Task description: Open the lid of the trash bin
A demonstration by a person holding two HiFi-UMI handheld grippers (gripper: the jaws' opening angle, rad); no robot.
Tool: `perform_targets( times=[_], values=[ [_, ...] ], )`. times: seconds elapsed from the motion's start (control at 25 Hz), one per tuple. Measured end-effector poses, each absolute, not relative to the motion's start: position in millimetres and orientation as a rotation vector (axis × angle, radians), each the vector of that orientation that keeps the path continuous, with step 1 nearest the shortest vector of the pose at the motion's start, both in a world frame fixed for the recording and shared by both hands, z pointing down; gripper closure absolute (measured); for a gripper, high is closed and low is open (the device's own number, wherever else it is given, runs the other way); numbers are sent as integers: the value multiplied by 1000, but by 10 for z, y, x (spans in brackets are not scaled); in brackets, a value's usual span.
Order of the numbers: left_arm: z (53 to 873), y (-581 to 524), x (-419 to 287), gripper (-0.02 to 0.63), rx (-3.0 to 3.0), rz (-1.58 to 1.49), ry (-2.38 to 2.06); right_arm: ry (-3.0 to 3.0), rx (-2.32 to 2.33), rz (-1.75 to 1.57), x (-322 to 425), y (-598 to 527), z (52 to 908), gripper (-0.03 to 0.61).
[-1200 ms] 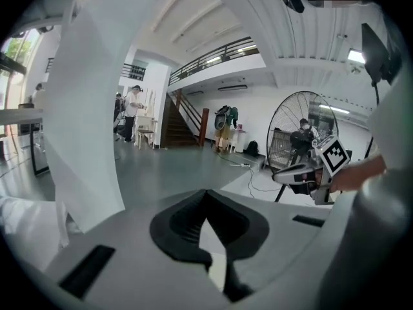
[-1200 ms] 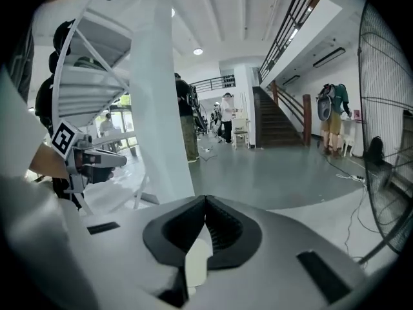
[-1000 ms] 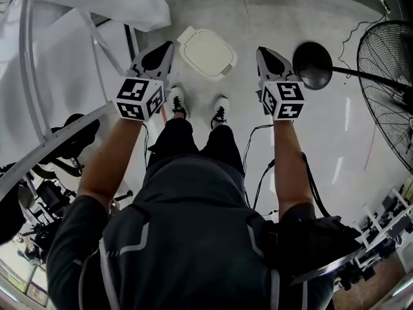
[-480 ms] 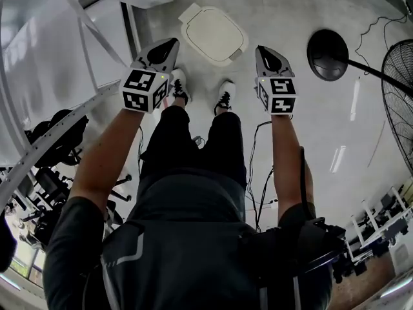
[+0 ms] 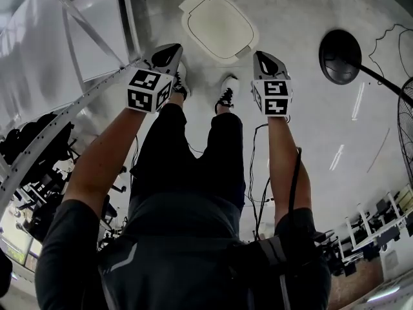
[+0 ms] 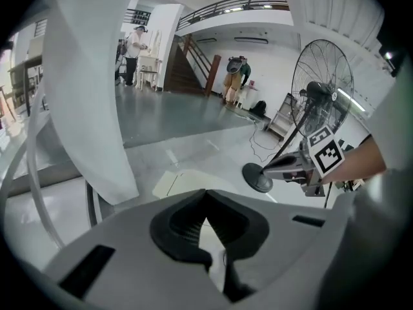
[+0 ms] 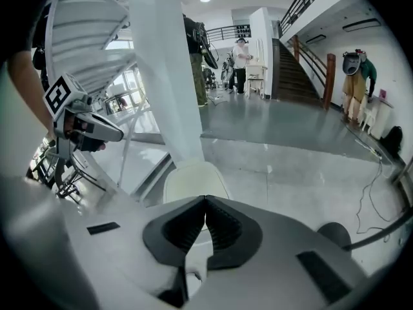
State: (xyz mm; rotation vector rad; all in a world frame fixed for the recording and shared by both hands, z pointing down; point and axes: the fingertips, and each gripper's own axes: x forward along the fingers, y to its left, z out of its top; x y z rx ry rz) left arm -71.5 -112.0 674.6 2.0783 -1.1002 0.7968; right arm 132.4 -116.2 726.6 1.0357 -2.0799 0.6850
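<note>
The trash bin (image 5: 219, 28) stands on the grey floor just ahead of the person's shoes, its cream lid flat and closed. My left gripper (image 5: 169, 50) hovers left of the bin and above it, jaws shut with nothing between them. On the bin's right my right gripper (image 5: 263, 58) is held at about the same height, also shut and empty. Beyond the closed jaws, the left gripper view shows the lid (image 6: 171, 183) low on the floor. In the right gripper view the lid (image 7: 193, 178) lies directly past the jaw tips. Neither gripper touches the bin.
A standing fan's black round base (image 5: 341, 55) sits on the floor right of the bin, its pole running right. A white stair frame and panel (image 5: 77, 37) rise close on the left. Cables (image 5: 258, 173) trail behind the person's legs. People stand far off in the hall (image 7: 242, 63).
The bin has drawn closer under the two grippers, and the person's shoes now stand nearer to it. The fan has slid toward the right edge. Both grippers stay shut.
</note>
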Motion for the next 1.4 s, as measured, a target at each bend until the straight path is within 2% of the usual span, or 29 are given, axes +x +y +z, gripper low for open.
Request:
perform_targets(
  times=[0.36,0.68,1.4],
  values=[
    [7429,-934,-614,606,2113,932,-987,-1989,968,736,1231,-1028,8174,552],
    [7808,-848,-620,604,2067,933,-992,-1926,922,781,1185,-856,8707,552],
    [8066,-722,-499,604,2001,898,-1005,-1924,900,771,1207,-820,8944,552]
  ],
)
